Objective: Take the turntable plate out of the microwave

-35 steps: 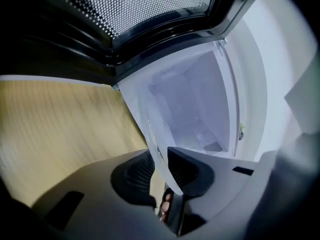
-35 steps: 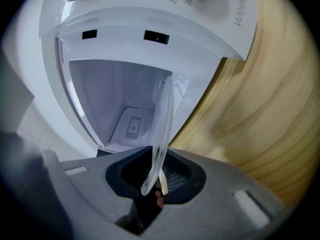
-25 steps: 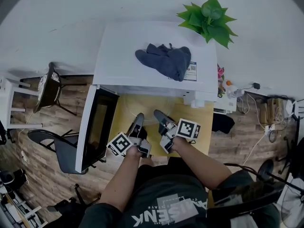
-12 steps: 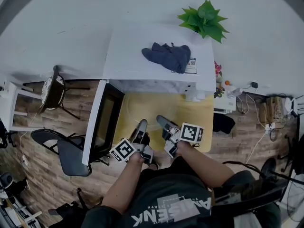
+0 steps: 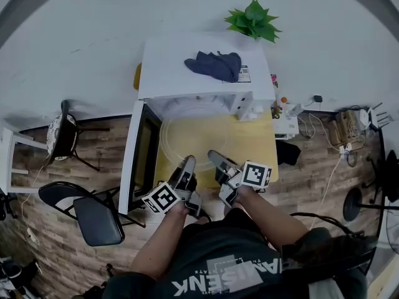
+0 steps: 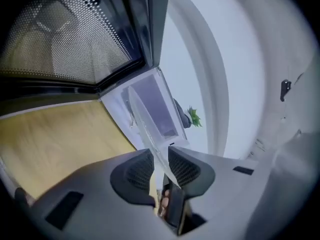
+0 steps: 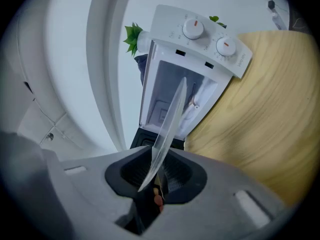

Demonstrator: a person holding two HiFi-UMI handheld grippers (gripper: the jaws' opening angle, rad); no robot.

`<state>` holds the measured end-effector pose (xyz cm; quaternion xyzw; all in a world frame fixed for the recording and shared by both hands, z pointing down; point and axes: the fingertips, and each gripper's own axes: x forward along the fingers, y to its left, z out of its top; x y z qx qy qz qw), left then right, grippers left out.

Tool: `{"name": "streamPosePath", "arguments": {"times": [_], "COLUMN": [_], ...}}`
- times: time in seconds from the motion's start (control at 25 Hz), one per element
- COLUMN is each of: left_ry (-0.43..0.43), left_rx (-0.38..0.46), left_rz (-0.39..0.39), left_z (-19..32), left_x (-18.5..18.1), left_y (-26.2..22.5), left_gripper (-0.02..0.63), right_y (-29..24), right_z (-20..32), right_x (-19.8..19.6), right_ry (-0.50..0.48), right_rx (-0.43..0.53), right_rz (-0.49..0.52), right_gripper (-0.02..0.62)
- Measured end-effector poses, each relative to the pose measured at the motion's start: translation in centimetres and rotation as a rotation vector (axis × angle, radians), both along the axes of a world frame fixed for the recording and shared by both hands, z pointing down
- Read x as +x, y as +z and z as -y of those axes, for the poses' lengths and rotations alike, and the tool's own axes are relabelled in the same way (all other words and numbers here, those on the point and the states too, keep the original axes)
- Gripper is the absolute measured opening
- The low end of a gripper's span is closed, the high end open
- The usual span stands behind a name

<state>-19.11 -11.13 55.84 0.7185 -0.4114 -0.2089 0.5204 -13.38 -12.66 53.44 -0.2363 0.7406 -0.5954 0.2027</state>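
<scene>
The clear round glass turntable plate [image 5: 187,134] lies level over the pale wooden table [image 5: 255,145], its far edge at the white microwave [image 5: 187,73]. The left gripper [image 5: 187,162] and right gripper [image 5: 214,156] pinch its near rim side by side.

Head view steeply down, 2 gripper views level, sharing microwave [image 5: 168,73]

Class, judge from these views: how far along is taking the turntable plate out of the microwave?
Done: the microwave door stands open and the glass plate looks out of the cavity, over the yellow table. In hand: left tool and right tool each clamp its near rim. Left: setting it down somewhere.
</scene>
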Motion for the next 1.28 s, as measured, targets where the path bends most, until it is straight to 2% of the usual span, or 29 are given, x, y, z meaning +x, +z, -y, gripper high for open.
{"name": "streamPosePath", "arguments": {"times": [0.04, 0.16, 0.24, 0.28, 0.4, 0.48, 0.6, 0.68, 0.76, 0.88, 1.08, 1.28], "left_ry": [0.014, 0.05, 0.064, 0.067, 0.071, 0.06, 0.048, 0.03, 0.003, -0.016, -0.024, -0.045], "left_rx": [0.012, 0.042, 0.044, 0.053, 0.082, 0.1, 0.122, 0.106, 0.043, -0.005, -0.007, 0.019], "left_rz": [-0.001, 0.034, 0.064, 0.053, 0.032, 0.04, 0.066, 0.106, 0.185, 0.245, 0.252, 0.216], "left_z": [-0.3, -0.9, -1.5, -1.6, -2.1, -2.3, -2.2, -2.2, -2.7, -3.6, -4.9, -5.8], "left_x": [0.0, -0.3, -0.5, -0.3, 0.3, 0.6, 0.8, 0.3, -0.7, -1.1, -0.4, -0.1], "left_y": [-0.5, -1.6, -2.0, -2.5, -4.0, -5.1, -7.0, -7.7, -7.3, -7.0, -7.2, -8.4], "left_gripper": [0.089, 0.089, 0.091, 0.092, 0.092, 0.092, 0.092, 0.092, 0.092, 0.092, 0.087, 0.087], "right_y": [-0.5, -0.2, -1.7, -2.5, -3.4, -4.5, -5.3, -6.3, -8.0, -7.4, -6.9, -7.9], "right_z": [-0.3, -1.3, -1.9, -2.2, -2.8, -2.9, -2.6, -2.3, -2.3, -2.6, -3.9, -4.8], "right_x": [-0.1, 0.8, 0.4, 0.2, 0.8, 0.9, 1.8, 2.0, 1.5, 2.4, 2.5, 2.2], "right_ry": [0.008, 0.033, 0.044, 0.043, 0.022, 0.003, -0.027, -0.053, -0.088, -0.117, -0.16, -0.189], "right_rx": [0.01, 0.023, 0.032, 0.036, 0.055, 0.07, 0.103, 0.122, 0.129, 0.096, 0.058, 0.089], "right_rz": [0.001, -0.117, -0.051, -0.018, -0.051, -0.026, -0.074, -0.084, -0.034, -0.073, -0.07, -0.053], "right_gripper": [0.072, 0.072, 0.072, 0.072, 0.074, 0.074, 0.074, 0.074, 0.078, 0.079, 0.072, 0.072]}}
